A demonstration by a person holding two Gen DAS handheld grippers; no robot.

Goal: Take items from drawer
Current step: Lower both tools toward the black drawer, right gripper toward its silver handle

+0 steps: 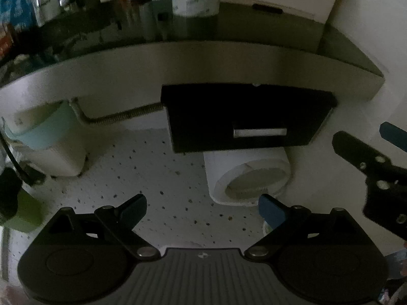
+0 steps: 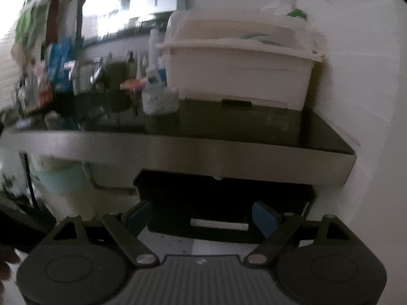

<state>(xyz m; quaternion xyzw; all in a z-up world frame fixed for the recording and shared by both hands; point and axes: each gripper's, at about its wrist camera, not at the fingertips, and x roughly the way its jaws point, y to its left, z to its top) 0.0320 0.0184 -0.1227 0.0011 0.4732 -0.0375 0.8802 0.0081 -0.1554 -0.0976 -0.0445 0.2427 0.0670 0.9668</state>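
A black drawer (image 1: pixel 244 117) hangs shut under the pale counter edge (image 1: pixel 178 68), with a white slot handle (image 1: pixel 259 132) on its front. Its contents are hidden. My left gripper (image 1: pixel 203 211) is open and empty, low and well short of the drawer, over the speckled floor. In the right wrist view the same drawer (image 2: pixel 223 198) and its handle (image 2: pixel 218 224) lie straight ahead. My right gripper (image 2: pixel 202 218) is open with the handle showing between its blue pads, not touching it. One of its fingers (image 1: pixel 356 150) shows at the right of the left wrist view.
A white lidded box (image 2: pixel 239 73) and a white jar (image 2: pixel 160 99) stand on the dark countertop (image 2: pixel 241 127), with blurred clutter to the left. Below are a white bin with a teal liner (image 1: pixel 48 137), a flexible hose (image 1: pixel 122 117), a white pipe fitting (image 1: pixel 249 178) and a wall (image 2: pixel 368 101) at right.
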